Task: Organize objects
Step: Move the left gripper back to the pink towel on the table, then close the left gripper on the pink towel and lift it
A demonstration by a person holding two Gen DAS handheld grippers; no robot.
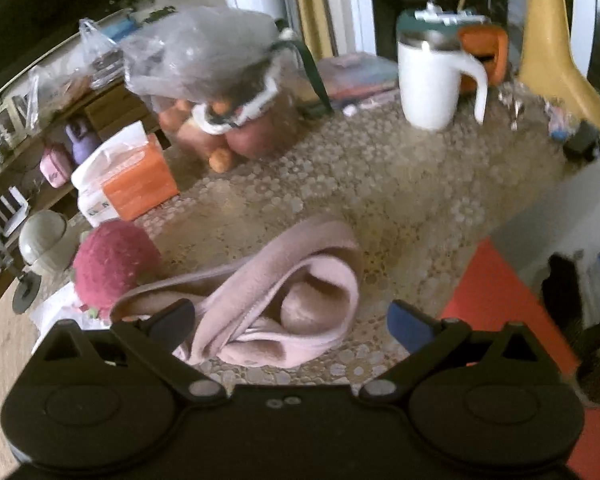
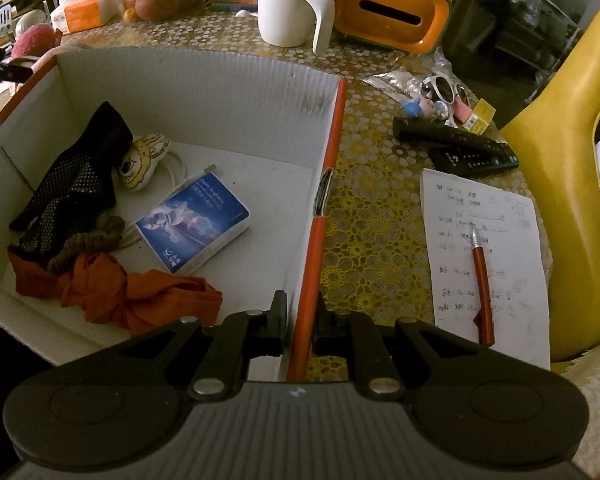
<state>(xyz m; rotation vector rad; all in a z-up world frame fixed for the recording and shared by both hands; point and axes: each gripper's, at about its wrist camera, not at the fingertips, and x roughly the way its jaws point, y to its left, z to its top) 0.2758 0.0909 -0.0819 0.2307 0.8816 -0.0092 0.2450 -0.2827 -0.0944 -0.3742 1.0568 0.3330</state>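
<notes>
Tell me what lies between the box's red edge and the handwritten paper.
Only bare patterned tablecloth, between the box wall and the paper, per the right wrist view.

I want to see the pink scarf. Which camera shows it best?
The left wrist view: the pink scarf lies bunched on the table, close before the open left gripper. The right wrist view shows no clear scarf, mostly the box.

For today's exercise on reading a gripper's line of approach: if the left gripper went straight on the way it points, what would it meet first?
Most likely the pink cloth, lying between the open left gripper and the table; depth is unclear.
</notes>
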